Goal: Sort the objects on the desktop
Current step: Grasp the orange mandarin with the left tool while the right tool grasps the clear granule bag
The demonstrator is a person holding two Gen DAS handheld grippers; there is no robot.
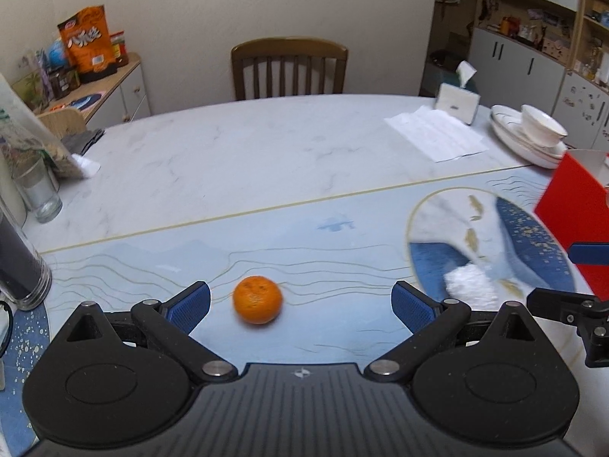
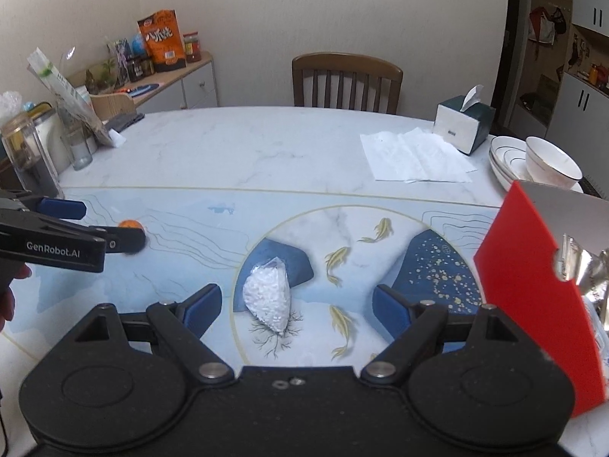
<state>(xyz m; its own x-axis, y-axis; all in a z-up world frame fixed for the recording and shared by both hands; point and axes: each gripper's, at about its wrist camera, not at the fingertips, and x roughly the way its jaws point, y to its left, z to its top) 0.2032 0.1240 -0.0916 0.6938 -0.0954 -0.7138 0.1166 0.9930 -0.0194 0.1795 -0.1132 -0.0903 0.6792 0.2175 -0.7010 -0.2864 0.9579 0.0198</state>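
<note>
**Facing two targets, jaws wide**

Looking along our left gripper (image 1: 300,304), we see its jaws spread wide, the orange (image 1: 258,299) lying on the table mat (image 1: 304,228) between the blue fingers, untouched. Only our right wrist view shows the bag of white granules (image 2: 268,297) whole, lying on the mat's fish roundel between the spread jaws of our right gripper (image 2: 297,304), with the red box (image 2: 533,285) at its right.

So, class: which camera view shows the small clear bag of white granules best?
The right wrist view: the clear bag of white granules lies whole and sharp between the open fingers. The left wrist view shows only a blurred white patch of it.
</note>
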